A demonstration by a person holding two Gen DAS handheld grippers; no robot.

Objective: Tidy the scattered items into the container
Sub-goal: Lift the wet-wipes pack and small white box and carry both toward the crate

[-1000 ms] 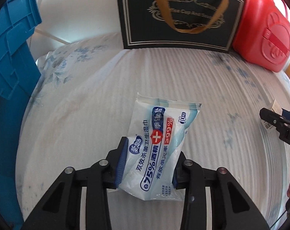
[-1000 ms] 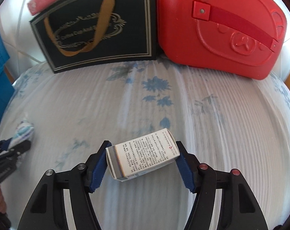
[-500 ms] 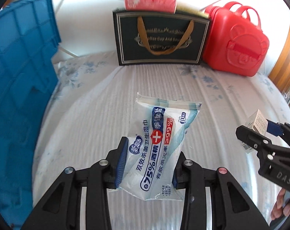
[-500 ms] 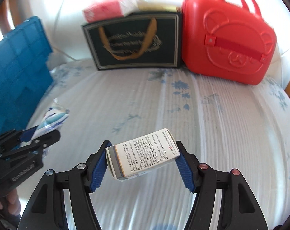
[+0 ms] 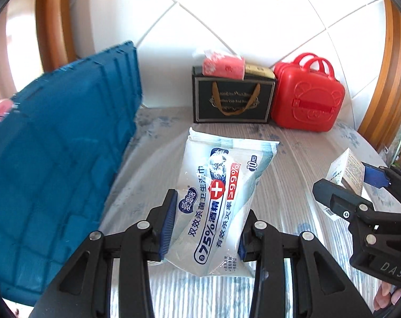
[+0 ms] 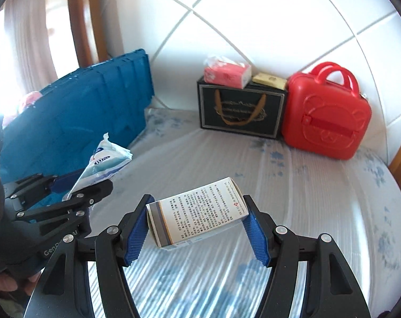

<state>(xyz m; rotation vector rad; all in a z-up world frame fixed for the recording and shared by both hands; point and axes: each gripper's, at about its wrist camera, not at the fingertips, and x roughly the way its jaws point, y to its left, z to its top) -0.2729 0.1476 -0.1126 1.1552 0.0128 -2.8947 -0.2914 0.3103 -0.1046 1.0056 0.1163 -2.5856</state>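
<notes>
My left gripper [image 5: 205, 225] is shut on a blue-and-white pack of alcohol wipes [image 5: 219, 196] and holds it above the table. The pack also shows in the right wrist view [image 6: 105, 167], with the left gripper [image 6: 75, 185] beside the blue crate. My right gripper [image 6: 197, 228] is shut on a white medicine box [image 6: 197, 214] with printed text, held above the table. That box [image 5: 346, 169] and the right gripper [image 5: 359, 193] show at the right of the left wrist view. A tall blue plastic crate [image 5: 54, 153] stands at the left; it also shows in the right wrist view [image 6: 81, 122].
A black gift bag [image 6: 240, 111] stands at the back wall with a pink tissue pack [image 6: 227, 73] on top. A red bear-faced case [image 6: 325, 116] stands to its right. The table has a white floral cloth [image 6: 319, 198]. Wooden frames flank the tiled wall.
Both grippers have risen and pulled back from the table with their items still held. The blue crate, back wall and whole table now show in both views.
</notes>
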